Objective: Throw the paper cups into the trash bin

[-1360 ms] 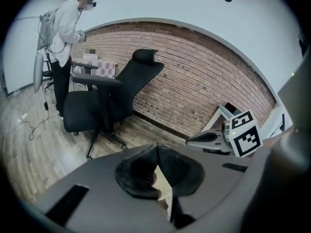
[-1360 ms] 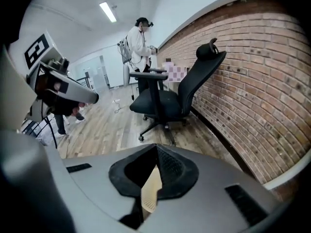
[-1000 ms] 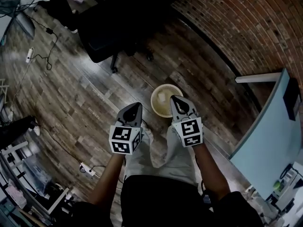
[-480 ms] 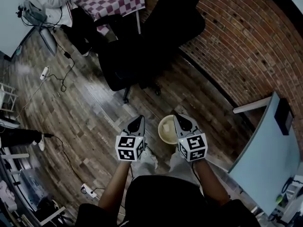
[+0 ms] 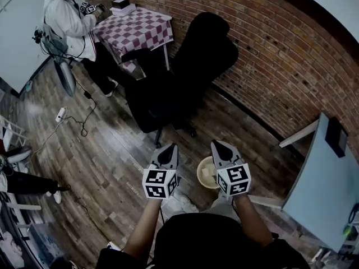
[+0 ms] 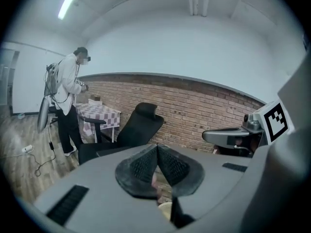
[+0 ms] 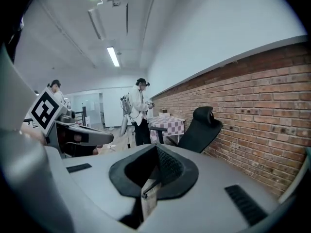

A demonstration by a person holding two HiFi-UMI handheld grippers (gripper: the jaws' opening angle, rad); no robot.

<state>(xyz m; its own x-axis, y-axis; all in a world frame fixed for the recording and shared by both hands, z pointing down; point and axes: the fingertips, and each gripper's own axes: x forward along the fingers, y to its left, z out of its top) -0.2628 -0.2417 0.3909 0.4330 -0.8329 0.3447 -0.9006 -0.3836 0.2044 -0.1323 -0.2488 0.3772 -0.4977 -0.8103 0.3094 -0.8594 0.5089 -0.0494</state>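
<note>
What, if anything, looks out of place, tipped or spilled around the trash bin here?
Nothing stands out. The trash bin stands upright with something pale inside, and nothing is spilled around it. A power strip lies loose on the floor off to the left.

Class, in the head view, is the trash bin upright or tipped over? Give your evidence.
Upright: the trash bin stands on the wooden floor, its round open mouth facing up, with something pale inside.
</note>
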